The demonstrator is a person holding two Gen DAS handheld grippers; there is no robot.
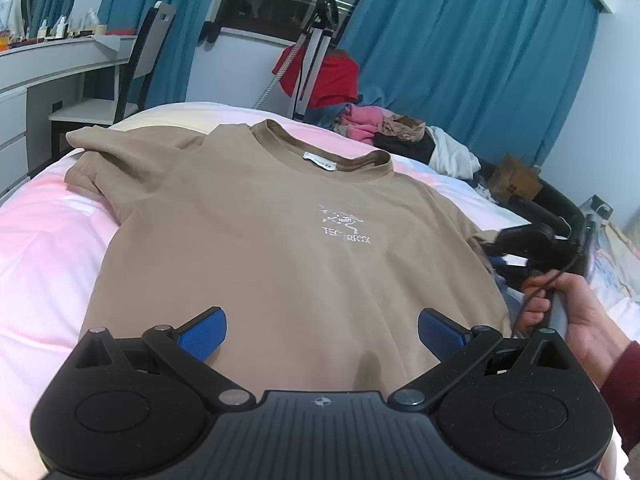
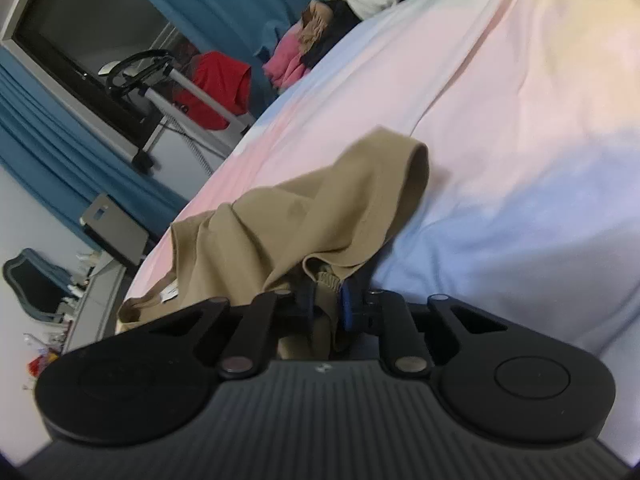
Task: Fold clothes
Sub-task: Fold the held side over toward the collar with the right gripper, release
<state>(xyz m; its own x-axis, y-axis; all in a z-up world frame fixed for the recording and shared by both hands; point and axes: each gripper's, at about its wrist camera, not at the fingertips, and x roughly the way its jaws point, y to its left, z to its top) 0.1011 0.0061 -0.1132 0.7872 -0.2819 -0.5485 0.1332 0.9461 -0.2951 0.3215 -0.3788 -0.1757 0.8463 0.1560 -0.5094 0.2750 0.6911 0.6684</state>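
Observation:
A tan T-shirt (image 1: 288, 248) with a white chest logo lies face up on the bed, collar toward the far side. My left gripper (image 1: 322, 334) is open, its blue pads (image 1: 204, 334) spread over the shirt's lower hem. My right gripper (image 2: 328, 300) is shut on the shirt's right sleeve (image 2: 332, 208), which is bunched and lifted off the sheet. In the left wrist view the right gripper (image 1: 532, 236) and the hand holding it sit at the shirt's right edge.
The bed sheet (image 2: 500, 120) is pink, white and pale blue. A pile of clothes (image 1: 384, 128) lies at the far right of the bed. A tripod stand with a red garment (image 1: 320, 72), a chair (image 1: 132, 80) and a desk (image 1: 40, 64) stand beyond the bed. Blue curtains hang behind.

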